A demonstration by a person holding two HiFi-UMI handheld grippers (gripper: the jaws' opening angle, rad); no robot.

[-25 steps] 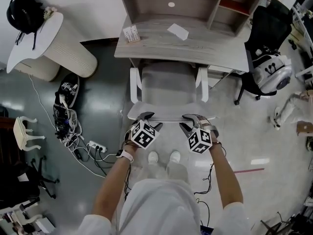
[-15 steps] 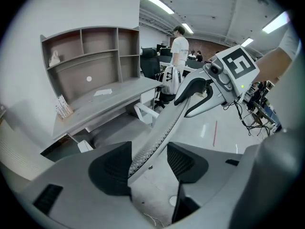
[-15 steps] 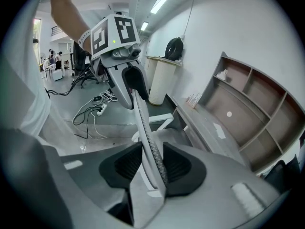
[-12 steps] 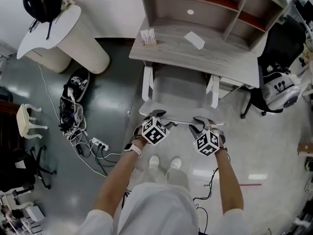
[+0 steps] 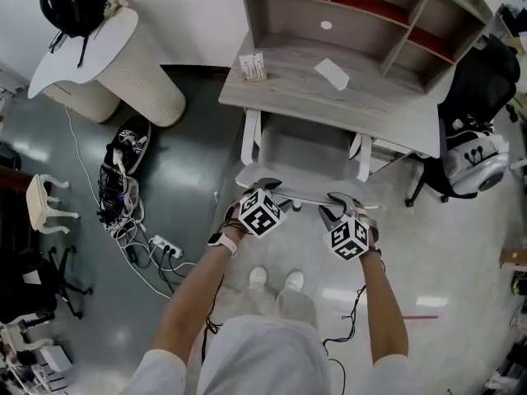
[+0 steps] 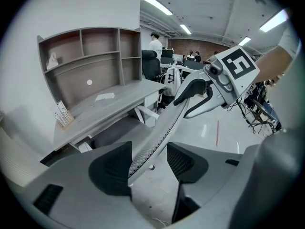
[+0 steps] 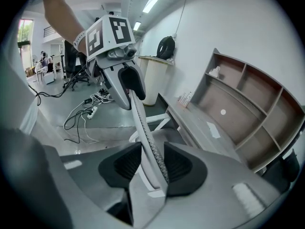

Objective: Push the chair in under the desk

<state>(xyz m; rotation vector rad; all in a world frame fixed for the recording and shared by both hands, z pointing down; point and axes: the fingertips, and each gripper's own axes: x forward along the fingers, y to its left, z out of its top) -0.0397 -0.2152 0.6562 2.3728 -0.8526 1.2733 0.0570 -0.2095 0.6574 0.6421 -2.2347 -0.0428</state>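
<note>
Head view: 2 hand-held grippers clamp chair.

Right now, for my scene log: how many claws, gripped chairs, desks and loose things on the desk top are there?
Claws: 2 (left claw, right claw, both shut on the chair)
Chair: 1
Desk: 1
Things on desk top: 2 (paper sheet, card pack)
Total: 6

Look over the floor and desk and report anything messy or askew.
A tangle of cables and a power strip sprawls loose on the floor left of the chair. On the desk, a white sheet lies skewed to the edge. Otherwise nothing stands out.
</note>
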